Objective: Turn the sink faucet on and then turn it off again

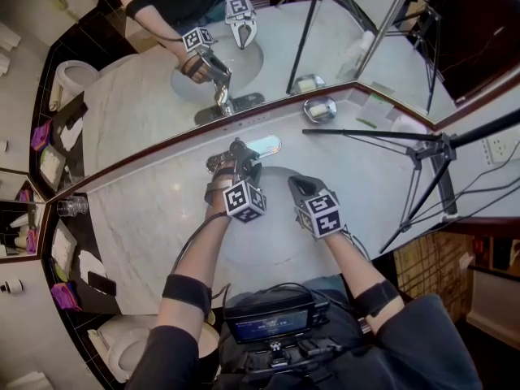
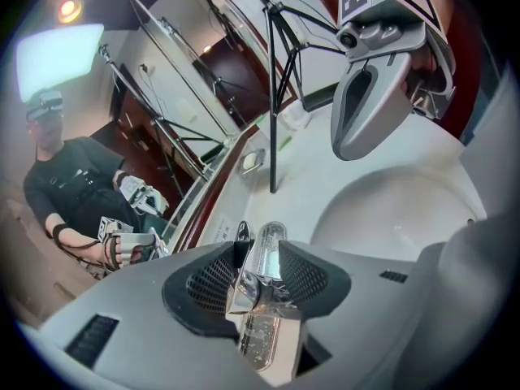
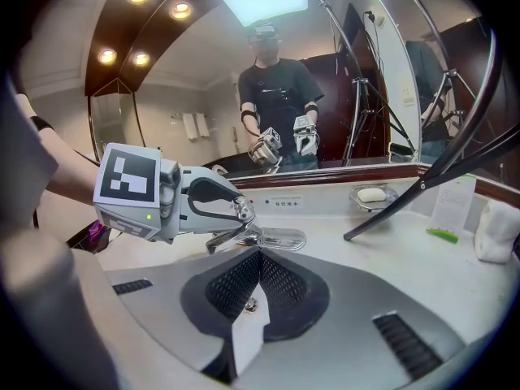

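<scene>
The chrome faucet stands at the back of the sink basin (image 1: 272,250), its flat clear spout (image 1: 263,145) reaching over the bowl. My left gripper (image 1: 237,162) is shut on the faucet handle (image 2: 260,315), which sits between both pads in the left gripper view, with the spout (image 2: 270,236) just beyond. In the right gripper view the left gripper (image 3: 238,210) clamps the handle above the spout (image 3: 280,238). My right gripper (image 1: 297,184) hovers over the basin to the right of the faucet, shut with nothing in it (image 3: 258,256). No water stream shows.
A wall mirror (image 1: 146,112) runs behind the marble counter. A soap dish (image 1: 319,109) sits at the back right and a glass (image 1: 71,206) at the far left. A black tripod (image 1: 422,149) leans over the counter's right side. A toilet (image 1: 122,344) is lower left.
</scene>
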A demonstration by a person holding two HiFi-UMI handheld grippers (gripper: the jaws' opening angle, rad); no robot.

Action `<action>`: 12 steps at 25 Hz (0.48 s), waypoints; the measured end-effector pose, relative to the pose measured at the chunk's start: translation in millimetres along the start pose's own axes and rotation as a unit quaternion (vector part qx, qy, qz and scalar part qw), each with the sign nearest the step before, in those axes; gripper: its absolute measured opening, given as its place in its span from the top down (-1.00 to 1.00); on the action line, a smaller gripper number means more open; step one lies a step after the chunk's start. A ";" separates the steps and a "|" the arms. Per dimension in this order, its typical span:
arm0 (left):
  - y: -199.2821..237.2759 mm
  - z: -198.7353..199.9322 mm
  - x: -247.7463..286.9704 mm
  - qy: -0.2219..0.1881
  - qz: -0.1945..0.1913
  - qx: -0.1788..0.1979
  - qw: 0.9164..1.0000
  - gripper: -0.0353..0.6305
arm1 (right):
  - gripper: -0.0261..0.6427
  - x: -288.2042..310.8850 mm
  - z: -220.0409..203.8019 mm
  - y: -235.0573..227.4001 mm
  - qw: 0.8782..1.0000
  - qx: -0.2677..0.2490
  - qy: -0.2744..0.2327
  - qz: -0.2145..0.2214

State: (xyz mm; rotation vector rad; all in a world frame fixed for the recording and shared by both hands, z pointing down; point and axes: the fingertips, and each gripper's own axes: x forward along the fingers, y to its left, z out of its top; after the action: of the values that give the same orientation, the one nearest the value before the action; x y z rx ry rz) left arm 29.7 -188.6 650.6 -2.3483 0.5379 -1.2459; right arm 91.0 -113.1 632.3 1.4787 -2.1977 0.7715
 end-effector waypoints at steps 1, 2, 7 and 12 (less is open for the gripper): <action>-2.6 0.9 0.4 0.000 -0.004 0.003 1.000 0.42 | 0.86 0.5 1.0 0.5 1.000 -0.001 0.000 0.000; -7.0 1.8 1.4 -0.001 -0.010 0.007 1.000 0.43 | 0.86 0.6 1.6 0.6 1.000 -0.002 0.000 0.000; -22.3 2.0 6.8 -0.003 -0.021 -0.007 1.000 0.47 | 0.86 -1.3 1.8 -0.3 1.000 0.000 -0.001 -0.001; -20.9 2.7 7.8 -0.001 -0.018 0.005 1.000 0.50 | 0.86 -2.6 -3.5 -4.7 1.000 0.004 0.001 -0.003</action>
State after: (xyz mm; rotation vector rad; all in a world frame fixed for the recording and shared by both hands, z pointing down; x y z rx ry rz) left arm 38.9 -174.8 665.7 -2.3607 0.4903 -1.2577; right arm 96.3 -110.4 634.6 1.4877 -2.1903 0.7787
